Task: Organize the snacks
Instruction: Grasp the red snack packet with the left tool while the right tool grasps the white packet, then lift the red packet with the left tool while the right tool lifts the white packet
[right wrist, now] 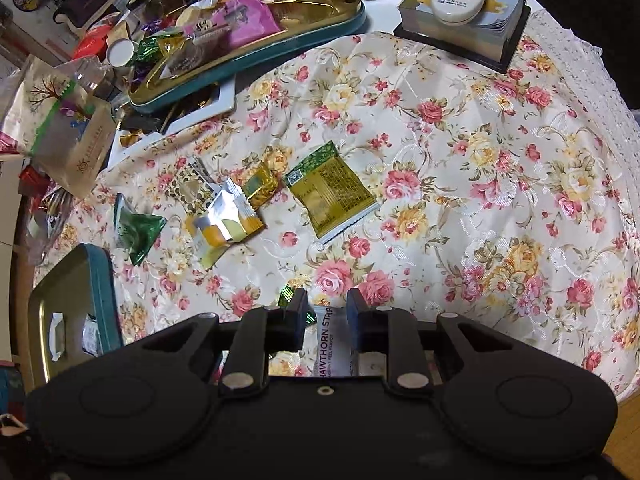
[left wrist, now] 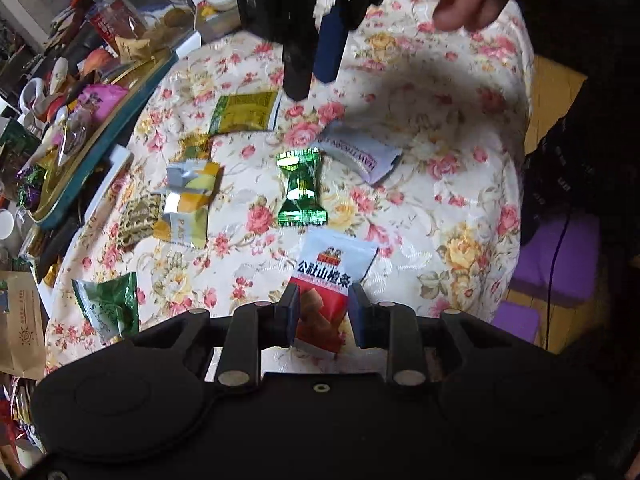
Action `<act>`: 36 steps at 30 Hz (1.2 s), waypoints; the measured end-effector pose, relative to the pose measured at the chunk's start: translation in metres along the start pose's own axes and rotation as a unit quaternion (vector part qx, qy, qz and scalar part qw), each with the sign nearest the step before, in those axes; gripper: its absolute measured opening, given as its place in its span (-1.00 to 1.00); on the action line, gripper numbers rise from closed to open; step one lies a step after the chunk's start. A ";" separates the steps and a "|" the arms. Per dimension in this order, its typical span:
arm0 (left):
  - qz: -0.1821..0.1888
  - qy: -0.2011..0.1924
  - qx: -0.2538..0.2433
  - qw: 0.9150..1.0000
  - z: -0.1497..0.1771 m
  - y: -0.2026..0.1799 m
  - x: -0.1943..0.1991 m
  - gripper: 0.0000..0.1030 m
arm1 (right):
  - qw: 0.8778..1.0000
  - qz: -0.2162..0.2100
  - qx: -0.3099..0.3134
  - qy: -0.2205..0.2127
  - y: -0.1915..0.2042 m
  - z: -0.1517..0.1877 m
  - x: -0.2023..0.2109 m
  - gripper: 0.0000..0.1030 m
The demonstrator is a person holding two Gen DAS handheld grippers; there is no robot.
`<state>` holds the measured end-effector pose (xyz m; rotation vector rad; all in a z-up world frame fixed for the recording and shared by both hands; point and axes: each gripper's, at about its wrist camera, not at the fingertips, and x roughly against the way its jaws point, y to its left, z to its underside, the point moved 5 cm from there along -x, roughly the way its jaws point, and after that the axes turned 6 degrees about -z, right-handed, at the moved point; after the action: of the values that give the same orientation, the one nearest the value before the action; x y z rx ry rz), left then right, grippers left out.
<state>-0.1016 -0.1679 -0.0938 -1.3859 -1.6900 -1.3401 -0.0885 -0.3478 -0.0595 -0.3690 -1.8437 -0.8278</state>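
Meanwhile, both grippers hung low over the floral cloth (right wrist: 460, 152), each astride a snack.

Left gripper (left wrist: 324, 308) stood released around the red hawthorn packet (left wrist: 332, 280) — near edge, not clamped. Right gripper (right wrist: 327, 312), also parted, straddled the white strip pack (right wrist: 330, 340). Between them lay the green candy (left wrist: 301, 189); further left, the yellow sachet (right wrist: 332, 190) and, at the far left, the teal tin (right wrist: 256, 46).

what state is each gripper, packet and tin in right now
left gripper: open, straddling the red hawthorn packet
right gripper: open, over the white hawthorn strip packet
green candy: sealed, flat on the cloth
teal tin: open, full of wrappers
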 end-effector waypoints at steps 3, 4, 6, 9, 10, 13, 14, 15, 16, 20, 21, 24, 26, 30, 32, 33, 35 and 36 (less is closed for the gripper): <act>-0.011 0.014 -0.005 1.000 0.002 -0.002 -0.009 -0.21 | 1.000 -0.004 -0.005 0.004 -0.003 0.000 0.003 -0.52; -0.014 0.012 -0.004 1.000 0.002 -0.002 -0.009 -0.17 | 1.000 -0.004 -0.008 0.006 -0.005 0.000 0.003 -0.52; -0.019 0.014 0.002 1.000 -0.001 0.000 -0.011 -0.16 | 1.000 -0.003 -0.017 0.009 -0.009 0.002 0.002 -0.46; -0.019 0.018 0.019 0.999 -0.004 0.004 -0.012 -0.16 | 0.999 0.007 -0.024 0.021 -0.012 0.006 -0.003 -0.34; -0.018 0.014 0.024 0.999 -0.005 0.006 -0.011 -0.16 | 0.999 0.008 -0.024 0.024 -0.013 0.007 -0.005 -0.34; -0.013 0.001 0.040 0.999 -0.006 0.012 -0.005 -0.16 | 0.999 0.010 -0.022 0.027 -0.013 0.009 -0.006 -0.32; -0.013 0.000 0.045 0.999 -0.006 0.015 -0.004 -0.16 | 0.999 0.009 -0.020 0.027 -0.012 0.010 -0.005 -0.30; -0.014 0.002 0.050 0.999 -0.006 0.017 -0.005 -0.16 | 0.999 0.008 -0.020 0.027 -0.011 0.010 -0.005 -0.28; -0.014 0.004 0.054 0.998 -0.006 0.018 -0.007 -0.15 | 0.999 0.007 -0.020 0.027 -0.011 0.010 -0.005 -0.28; -0.010 0.008 0.071 0.997 -0.008 0.023 -0.010 -0.14 | 0.999 0.001 -0.021 0.032 -0.008 0.010 -0.004 -0.25; -0.010 0.008 0.077 0.997 -0.008 0.025 -0.010 -0.14 | 0.999 0.000 -0.020 0.033 -0.008 0.010 -0.004 -0.23; -0.006 0.007 0.089 0.996 -0.009 0.029 -0.008 -0.15 | 0.999 0.003 -0.019 0.036 -0.009 0.012 -0.005 -0.22; 0.005 0.016 0.094 0.995 -0.007 0.030 -0.012 -0.14 | 0.999 0.005 -0.021 0.037 -0.011 0.013 -0.006 -0.21; 0.020 0.025 0.118 0.992 -0.008 0.033 -0.015 -0.02 | 0.999 0.007 -0.023 0.042 -0.011 0.014 -0.008 -0.16; 0.037 0.046 0.123 0.991 -0.006 0.031 -0.020 -0.01 | 0.999 0.010 -0.020 0.046 -0.009 0.016 -0.011 -0.14; 0.033 0.048 0.118 0.991 -0.005 0.028 -0.022 -0.01 | 0.999 0.012 -0.018 0.049 -0.009 0.018 -0.012 -0.14; 0.018 0.039 0.105 0.994 -0.004 0.024 -0.021 0.01 | 0.998 0.015 -0.013 0.052 -0.008 0.019 -0.014 -0.13; 0.018 0.039 0.109 0.993 -0.005 0.023 -0.022 0.01 | 0.998 0.019 -0.011 0.052 -0.007 0.020 -0.015 -0.12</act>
<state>-0.0739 -0.1812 -0.1034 -1.2172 -1.6953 -1.1378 -0.1004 -0.3372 -0.0808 -0.3660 -1.7280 -0.8263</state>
